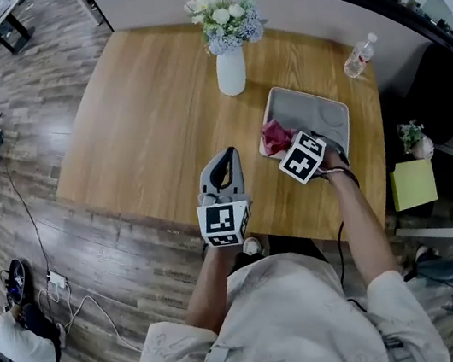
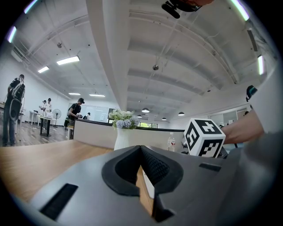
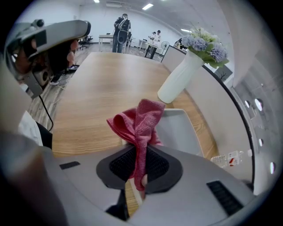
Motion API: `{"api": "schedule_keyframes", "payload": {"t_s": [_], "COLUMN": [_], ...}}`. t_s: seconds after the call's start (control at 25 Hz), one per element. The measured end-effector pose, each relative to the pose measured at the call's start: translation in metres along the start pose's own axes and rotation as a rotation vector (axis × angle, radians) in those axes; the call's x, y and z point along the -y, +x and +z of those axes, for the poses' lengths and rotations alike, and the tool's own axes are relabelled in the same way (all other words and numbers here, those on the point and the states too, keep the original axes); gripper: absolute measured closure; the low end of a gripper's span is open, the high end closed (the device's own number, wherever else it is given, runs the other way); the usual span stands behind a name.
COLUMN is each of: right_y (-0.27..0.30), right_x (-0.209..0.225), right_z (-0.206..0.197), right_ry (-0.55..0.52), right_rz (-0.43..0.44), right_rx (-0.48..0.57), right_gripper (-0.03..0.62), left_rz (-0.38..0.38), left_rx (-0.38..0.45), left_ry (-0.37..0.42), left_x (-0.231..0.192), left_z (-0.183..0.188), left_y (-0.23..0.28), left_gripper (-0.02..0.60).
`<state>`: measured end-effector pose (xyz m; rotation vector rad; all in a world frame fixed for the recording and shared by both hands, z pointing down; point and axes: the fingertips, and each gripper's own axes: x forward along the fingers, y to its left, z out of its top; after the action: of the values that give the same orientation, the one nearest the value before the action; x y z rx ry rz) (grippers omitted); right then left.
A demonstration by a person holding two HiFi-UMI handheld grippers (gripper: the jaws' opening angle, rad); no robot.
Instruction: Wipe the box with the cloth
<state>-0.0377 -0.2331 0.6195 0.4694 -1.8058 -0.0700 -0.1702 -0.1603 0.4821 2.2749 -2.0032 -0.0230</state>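
A shallow grey box (image 1: 325,112) lies on the right part of the wooden table, and shows just beyond the jaws in the right gripper view (image 3: 179,130). A red cloth (image 1: 274,137) hangs bunched over the box's near left corner. My right gripper (image 1: 287,143) is shut on that cloth (image 3: 139,123), which stands up in folds above the jaws (image 3: 140,152). My left gripper (image 1: 230,156) rests near the table's front edge, left of the box, jaws together with nothing held (image 2: 141,149). The right gripper's marker cube (image 2: 204,137) shows in the left gripper view.
A white vase of flowers (image 1: 231,67) stands behind the box's left side. A water bottle (image 1: 359,56) lies at the table's far right corner. The table's front edge (image 1: 155,219) runs just under the left gripper. People stand far off in the room.
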Motion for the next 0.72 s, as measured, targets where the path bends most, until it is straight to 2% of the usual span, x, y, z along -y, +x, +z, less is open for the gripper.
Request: {"api": "schedule_keyframes", "payload": {"t_s": [0.08,0.28,0.52,0.72], "right_y": [-0.004,-0.009,-0.014,-0.016], "right_x": [-0.005,-0.011,-0.021,-0.016], "right_z": [-0.003,-0.008,-0.011,-0.011], "right_ry": [0.022,-0.009,0.011,0.04], "right_rz": [0.027,-0.025,-0.016,-0.086], "right_rx": [0.018,0.011,0.032,0.084], "right_gripper": [0.533,0.531,0.531,0.531], "left_rz": [-0.001,-0.013,-0.035,-0.054], "left_rx": [0.002,0.003,0.0,0.003], "left_ry": [0.0,0.011,0.027,0.043], "left_x": [0.002,0.005,0.012,0.019], "left_z": [0.001,0.003,0.004,0.006], "left_y": [-0.002,-0.008,-0.013,-0.013], "left_gripper": [0.571,0.572,0.572,0.571]}}
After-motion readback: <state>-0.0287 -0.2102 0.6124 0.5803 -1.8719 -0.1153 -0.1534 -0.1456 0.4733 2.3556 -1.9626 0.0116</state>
